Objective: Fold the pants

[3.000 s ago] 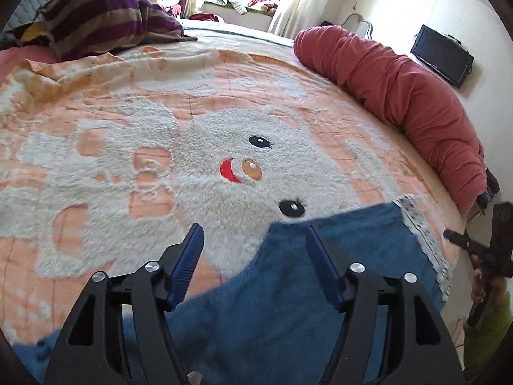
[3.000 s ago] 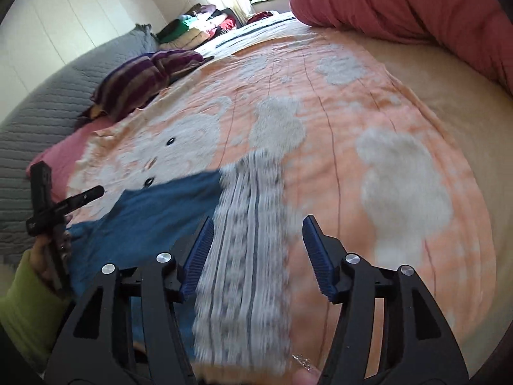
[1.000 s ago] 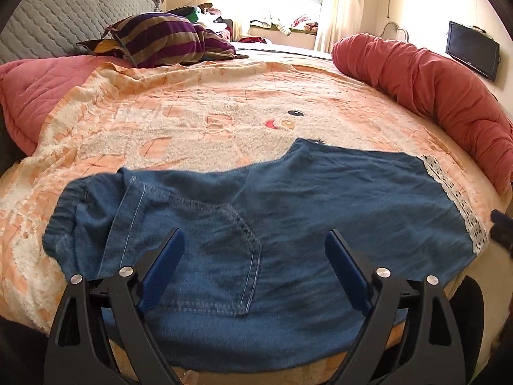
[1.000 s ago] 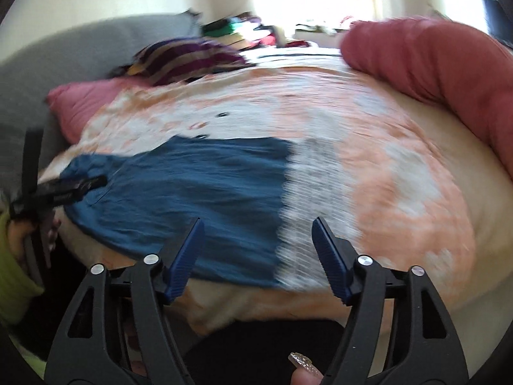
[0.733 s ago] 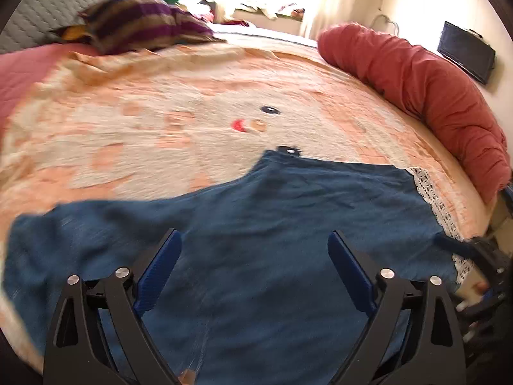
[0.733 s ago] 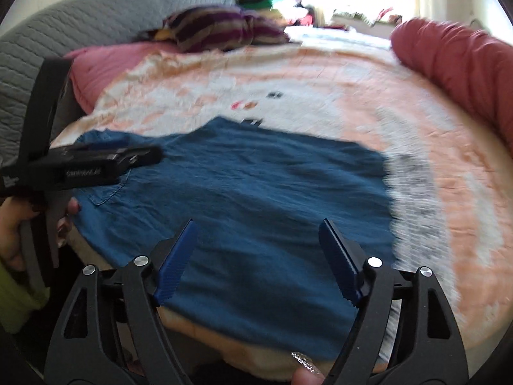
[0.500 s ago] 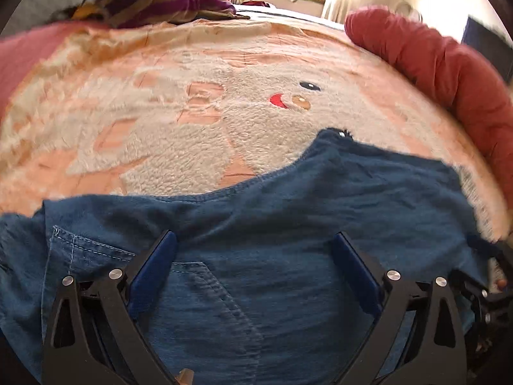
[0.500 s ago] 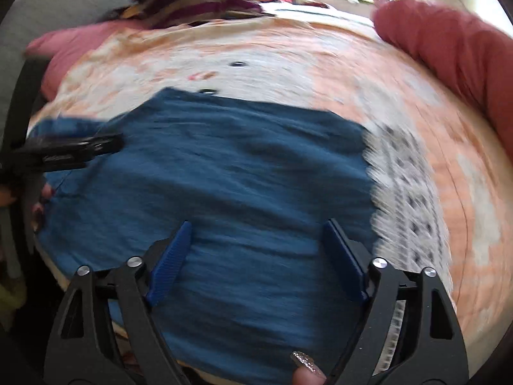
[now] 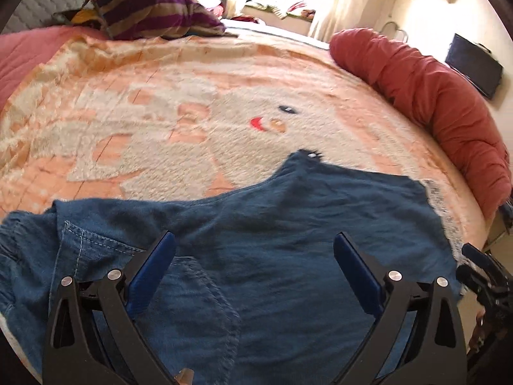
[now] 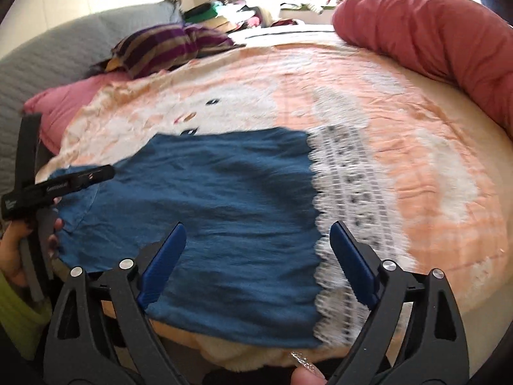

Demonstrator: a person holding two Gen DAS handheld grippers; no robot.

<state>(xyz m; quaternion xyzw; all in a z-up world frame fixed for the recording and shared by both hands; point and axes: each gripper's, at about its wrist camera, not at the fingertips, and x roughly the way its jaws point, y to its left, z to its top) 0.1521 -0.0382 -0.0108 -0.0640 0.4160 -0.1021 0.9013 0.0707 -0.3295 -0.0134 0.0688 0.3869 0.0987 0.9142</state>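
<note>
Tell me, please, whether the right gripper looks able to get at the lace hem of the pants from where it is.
Probably yes. The right gripper hovers with jaws opening and nothing between them, just before the lace hem of the pants, which lies flat and uncovered on the blanket.

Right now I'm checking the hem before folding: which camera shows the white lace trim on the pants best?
The right wrist view: the lace trim runs full length along the end of the pants. The left wrist view shows only a blurred sliver at the far right edge.
</note>
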